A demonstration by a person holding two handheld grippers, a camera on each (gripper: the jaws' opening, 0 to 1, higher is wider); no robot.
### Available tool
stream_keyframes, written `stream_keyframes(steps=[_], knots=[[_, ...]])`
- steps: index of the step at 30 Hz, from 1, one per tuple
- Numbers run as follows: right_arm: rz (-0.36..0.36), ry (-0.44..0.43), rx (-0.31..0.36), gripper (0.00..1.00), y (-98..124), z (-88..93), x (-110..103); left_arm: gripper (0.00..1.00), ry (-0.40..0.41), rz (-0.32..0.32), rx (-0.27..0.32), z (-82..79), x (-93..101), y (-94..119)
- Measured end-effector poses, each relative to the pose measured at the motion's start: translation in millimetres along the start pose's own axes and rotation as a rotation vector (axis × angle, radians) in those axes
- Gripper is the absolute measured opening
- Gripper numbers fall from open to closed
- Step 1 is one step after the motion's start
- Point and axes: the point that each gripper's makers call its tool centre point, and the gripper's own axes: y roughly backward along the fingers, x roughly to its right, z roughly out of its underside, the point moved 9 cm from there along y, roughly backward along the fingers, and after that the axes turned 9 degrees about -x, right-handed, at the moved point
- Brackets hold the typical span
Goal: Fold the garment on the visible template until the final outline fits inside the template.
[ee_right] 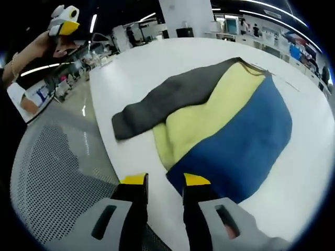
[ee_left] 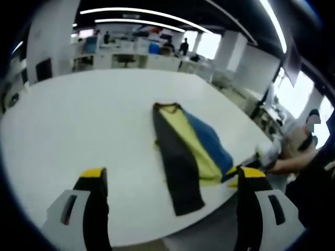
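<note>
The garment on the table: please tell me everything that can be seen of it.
The garment is soft cloth in three colour panels: dark grey, pale yellow and blue. It lies flat on the white table, folded lengthwise into a long shape near the table's edge. The grey sleeve reaches toward that edge. Neither gripper touches it.

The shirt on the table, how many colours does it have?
3. On the shirt, in the right gripper view, the dark grey part lies toward the table's edge, yellow runs down the middle, and blue is on the far side. Folds may hide more.
</note>
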Motion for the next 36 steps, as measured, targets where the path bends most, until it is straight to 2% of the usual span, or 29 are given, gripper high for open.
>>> stream_keyframes(steps=[9,14,19,22,28,33,36], knots=[[0.096,0.052,-0.039,0.17,-7,-4.1,1,0.99,0.007,-0.001,-0.009,2.5,-2.5,-2],[0.123,0.061,-0.057,0.17,-13,-5.6,0,0.99,0.010,-0.001,-0.015,3.3,-3.4,-2],[0.174,0.125,-0.073,0.13,-13,-6.3,1,0.99,0.013,-0.003,-0.021,4.3,-4.7,-2],[0.176,0.131,-0.069,0.12,-12,-5.3,1,0.99,0.015,-0.004,-0.022,4.5,-5.2,-3],[0.205,0.223,-0.079,0.12,-14,-5.0,-2,0.99,0.014,-0.003,-0.025,3.9,-4.9,-5],[0.228,0.320,-0.098,0.07,-15,-6.5,-7,0.99,0.013,-0.002,-0.026,3.5,-4.7,-5],[0.224,0.318,-0.097,0.05,-15,-6.5,-6,0.99,0.012,-0.003,-0.026,3.3,-5.0,-5]])
